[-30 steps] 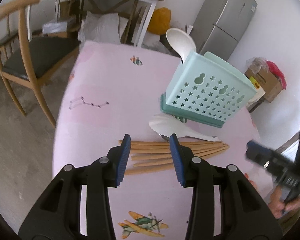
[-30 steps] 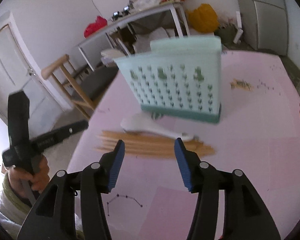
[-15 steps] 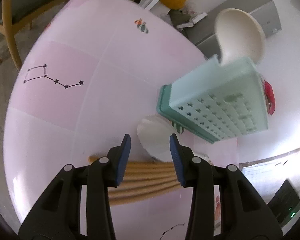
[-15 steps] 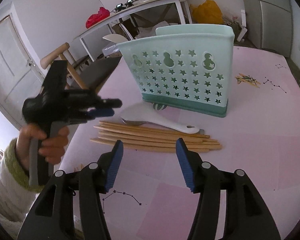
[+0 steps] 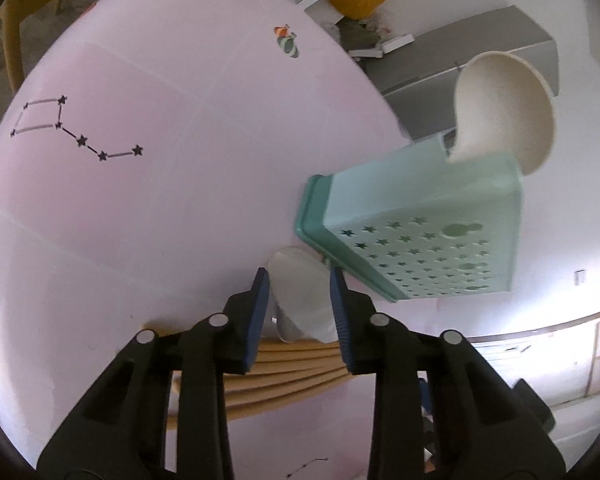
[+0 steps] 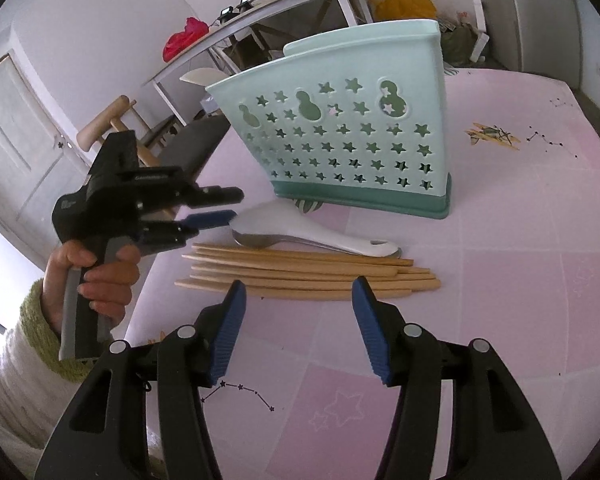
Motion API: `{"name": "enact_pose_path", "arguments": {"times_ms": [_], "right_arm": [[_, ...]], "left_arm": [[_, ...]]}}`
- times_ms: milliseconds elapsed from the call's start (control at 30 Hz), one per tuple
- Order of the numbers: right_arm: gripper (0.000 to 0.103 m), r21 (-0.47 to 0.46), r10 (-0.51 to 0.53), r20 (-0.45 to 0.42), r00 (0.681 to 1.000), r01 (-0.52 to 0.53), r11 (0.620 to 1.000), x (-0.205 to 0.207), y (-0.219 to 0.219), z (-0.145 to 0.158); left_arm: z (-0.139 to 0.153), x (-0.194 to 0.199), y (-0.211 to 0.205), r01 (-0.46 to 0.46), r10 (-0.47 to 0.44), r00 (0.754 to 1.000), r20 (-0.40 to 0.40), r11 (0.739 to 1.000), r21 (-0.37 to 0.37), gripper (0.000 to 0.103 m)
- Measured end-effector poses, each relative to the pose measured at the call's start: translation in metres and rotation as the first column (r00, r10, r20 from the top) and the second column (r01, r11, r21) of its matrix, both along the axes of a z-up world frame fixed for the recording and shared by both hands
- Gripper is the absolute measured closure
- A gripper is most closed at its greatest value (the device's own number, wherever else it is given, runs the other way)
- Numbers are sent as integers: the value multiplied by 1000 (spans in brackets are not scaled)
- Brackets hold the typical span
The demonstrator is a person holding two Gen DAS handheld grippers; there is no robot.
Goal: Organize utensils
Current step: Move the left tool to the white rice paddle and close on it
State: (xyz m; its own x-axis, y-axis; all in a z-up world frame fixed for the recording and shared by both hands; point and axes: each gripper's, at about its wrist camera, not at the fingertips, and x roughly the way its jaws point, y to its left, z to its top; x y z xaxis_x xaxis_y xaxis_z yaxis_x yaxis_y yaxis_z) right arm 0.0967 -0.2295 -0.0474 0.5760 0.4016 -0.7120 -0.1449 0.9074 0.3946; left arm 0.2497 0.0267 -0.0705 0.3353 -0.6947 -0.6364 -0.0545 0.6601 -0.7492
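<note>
- Step: picking up the white rice paddle (image 5: 304, 292) lying just in front of the teal holder (image 5: 420, 236) on the worktop (image 5: 140, 200).
- left gripper (image 5: 298, 280) fingers closing around the paddle head, not yet pressing.
- right gripper (image 6: 296, 292) fingers released, empty, near the chopsticks (image 6: 300, 276).
- Next: finish the clamp, lift, drop the paddle into the holder.

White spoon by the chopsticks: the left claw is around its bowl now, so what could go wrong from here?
1. The left claw is closing across the wide, rounded bowl of the white spoon; it may slip out.
2. A metal spoon lies tucked beside it, against the chopsticks; lifting may drag them.
3. The holder stands very close, so a swing may knock it.
</note>
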Motion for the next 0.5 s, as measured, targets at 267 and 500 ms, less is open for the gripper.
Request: {"name": "enact_pose_path", "arguments": {"times_ms": [267,500], "right_arm": [[49,21,-9,-10,1000,10,1000,-1,-3,-2],[49,27,-18,-9,1000,18,999,-2,-7,-1]], "left_arm": [[-10,-4,3,-35,24,998,-52,978,-206,81],[-20,-2,-5,-51,19,991,-132,969,-244,81]]}}
